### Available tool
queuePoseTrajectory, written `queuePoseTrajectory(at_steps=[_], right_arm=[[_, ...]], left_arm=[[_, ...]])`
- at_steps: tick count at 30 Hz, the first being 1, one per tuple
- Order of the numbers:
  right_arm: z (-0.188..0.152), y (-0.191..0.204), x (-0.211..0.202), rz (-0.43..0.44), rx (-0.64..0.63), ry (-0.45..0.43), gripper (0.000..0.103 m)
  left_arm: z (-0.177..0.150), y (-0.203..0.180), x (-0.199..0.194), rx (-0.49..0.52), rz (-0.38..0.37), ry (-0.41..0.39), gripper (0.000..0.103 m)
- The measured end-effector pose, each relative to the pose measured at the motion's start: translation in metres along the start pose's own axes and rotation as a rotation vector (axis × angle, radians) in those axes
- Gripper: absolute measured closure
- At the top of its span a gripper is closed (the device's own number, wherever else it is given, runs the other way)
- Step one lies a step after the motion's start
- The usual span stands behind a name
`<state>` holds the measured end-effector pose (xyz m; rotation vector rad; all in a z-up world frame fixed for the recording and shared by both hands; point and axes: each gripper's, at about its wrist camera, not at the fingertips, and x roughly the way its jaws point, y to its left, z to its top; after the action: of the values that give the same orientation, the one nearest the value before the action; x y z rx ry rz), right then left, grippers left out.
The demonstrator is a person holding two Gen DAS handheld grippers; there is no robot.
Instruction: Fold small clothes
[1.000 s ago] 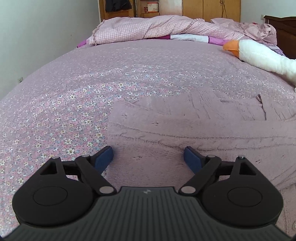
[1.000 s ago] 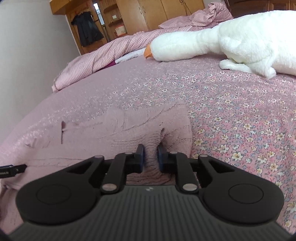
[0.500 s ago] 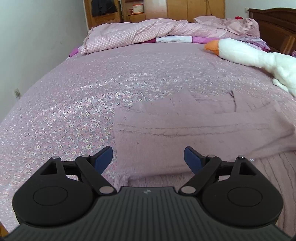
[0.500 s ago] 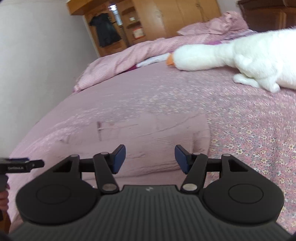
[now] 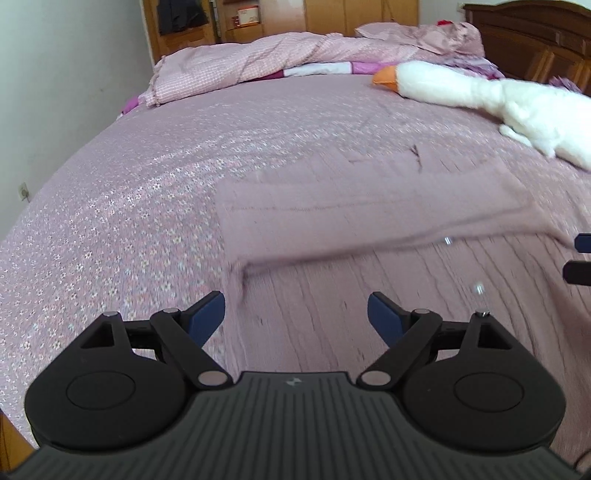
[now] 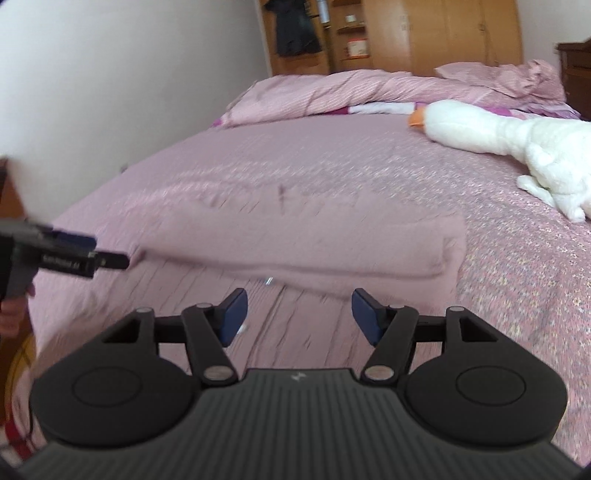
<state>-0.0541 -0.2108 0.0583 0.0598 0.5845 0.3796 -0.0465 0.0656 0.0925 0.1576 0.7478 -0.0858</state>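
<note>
Both grippers have pulled back and up from the pink garment (image 5: pixel 369 221) since a second ago, and the right one has let go of the edge it was pinching. That leaves one fold laid down: the upper layer now sits doubled over the lower part, its folded edge running across the middle of the bed (image 5: pixel 129 184).

On the left, the left gripper (image 5: pixel 297 314) hangs wide open above the near left corner of the cloth, nothing between its jaws. Across to the right, the right gripper (image 6: pixel 299 314) has its jaws opening too, empty, over the near part of the garment. By the look of it, a further fold is probably needed to make it compact.

Flowered mauve bedding covers the bed; a rumpled checked quilt (image 5: pixel 258 62) lies at the far end, wooden cupboards (image 6: pixel 443 33) behind, and a white stuffed goose (image 5: pixel 480 96) lies at the far right.
</note>
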Motion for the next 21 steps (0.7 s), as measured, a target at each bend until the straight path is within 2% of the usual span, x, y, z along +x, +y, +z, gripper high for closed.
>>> queuePoseTrajectory(at_steps=[11, 21], right_arm=[[-0.046, 0.030, -0.015, 0.028, -0.130, 0.134, 0.038], [-0.074, 0.054, -0.032, 0.056, -0.247, 0.220, 0.039]], left_arm=[[-0.052, -0.013, -0.026, 0.082, -0.032, 0.050, 0.014], [-0.089, -0.021, -0.050, 0.238, -0.090, 0.097, 0.013]])
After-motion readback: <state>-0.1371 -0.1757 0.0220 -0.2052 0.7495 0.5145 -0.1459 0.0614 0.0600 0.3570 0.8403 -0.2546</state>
